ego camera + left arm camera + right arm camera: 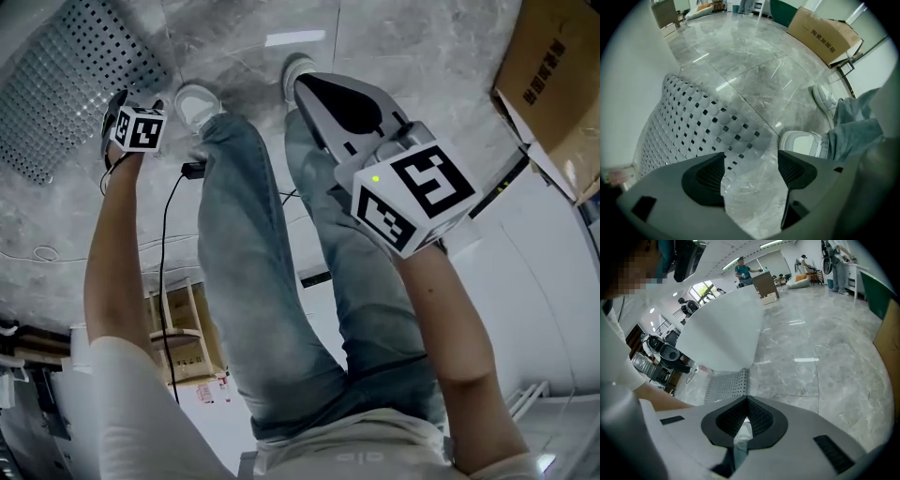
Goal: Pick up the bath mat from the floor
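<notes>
Nearest to the person, at 2 o'clock in the head view, the right gripper is clenched on itself with nothing grasped. It is held high, so it gives no help with the mat. Further down, at 10 o'clock, the left gripper hangs low over the floor, its jaws released and wide apart. The bath mat lies flat on the floor at 10 o'clock from these jaws. Only its thin, clear corner reaches into the gap, and the pads do not press on it.

I think the main danger is a poor bite. The mat is thin and the floor is glossy, so a jaw can slide over the corner instead of under it and close on nothing. If only the corner is caught, the soft mat may slip out when it is raised. The shoe at 2 o'clock is just beside the mat's edge; if it stands on the edge, the mat will not come up. Far away at 1 o'clock, the cardboard box is no danger.
</notes>
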A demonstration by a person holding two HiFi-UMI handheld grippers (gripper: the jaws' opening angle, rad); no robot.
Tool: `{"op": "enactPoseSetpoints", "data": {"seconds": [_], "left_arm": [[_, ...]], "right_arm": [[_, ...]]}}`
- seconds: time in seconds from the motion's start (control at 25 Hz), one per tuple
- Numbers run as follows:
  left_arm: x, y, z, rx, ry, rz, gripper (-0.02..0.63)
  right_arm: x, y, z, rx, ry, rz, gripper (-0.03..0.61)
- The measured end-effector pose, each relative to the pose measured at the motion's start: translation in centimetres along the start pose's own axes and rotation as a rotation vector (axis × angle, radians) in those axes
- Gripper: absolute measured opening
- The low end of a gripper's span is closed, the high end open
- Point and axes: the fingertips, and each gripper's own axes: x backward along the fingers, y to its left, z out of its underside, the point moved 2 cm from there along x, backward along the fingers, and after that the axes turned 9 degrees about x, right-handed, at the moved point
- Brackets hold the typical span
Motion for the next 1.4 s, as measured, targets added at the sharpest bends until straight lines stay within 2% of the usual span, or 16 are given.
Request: {"op": "enactPoseSetpoints", "data": {"seconds": [0.16, 0.36, 0.52, 0.72, 0.84, 1.0, 1.2, 1.32, 1.4], "left_arm": [[-2.7, -0.5, 0.2, -0.068, 0.041, -0.027, 0.366], [-5.1, 0.0, 0.5, -0.086, 0.068, -0.146, 0.376], [-6.2, 0.0, 0.2, -0.114, 0.085, -0.210, 0.377], [-5.7, 1.8, 0.9, -0.082, 0.092, -0.282, 0.371], [-5.5, 1.7, 0.7, -0.081, 0.097, -0.295, 0.353], [-5.0, 1.5, 1.1, -0.111, 0.103, -0.289, 0.308], [-3.0, 2.0, 0.8, -0.194, 0.077, -0.364, 0.203], [-1.8, 1.8, 0.3, -0.189, 0.043, -0.353, 0.151], [-1.2, 2.2, 1.0, -0.161, 0.060, -0.362, 0.123]], "right_arm": [[-0.7, -0.5, 1.0, -0.019, 0.008, -0.001, 0.025], [-1.4, -0.7, 1.9, -0.030, 0.013, -0.006, 0.025], [-1.5, -1.3, 2.6, -0.035, 0.023, -0.002, 0.025], [-1.9, -0.3, 2.5, -0.044, 0.025, -0.004, 0.025], [-1.8, -0.5, 2.5, -0.039, 0.026, -0.009, 0.025], [-1.6, -0.4, 2.4, -0.031, 0.027, -0.014, 0.025], [-1.4, -0.2, 2.0, -0.022, 0.019, -0.027, 0.025], [-1.2, 0.0, 1.8, -0.016, 0.013, -0.035, 0.025], [-1.0, 0.3, 1.6, -0.016, 0.008, -0.041, 0.025]]}}
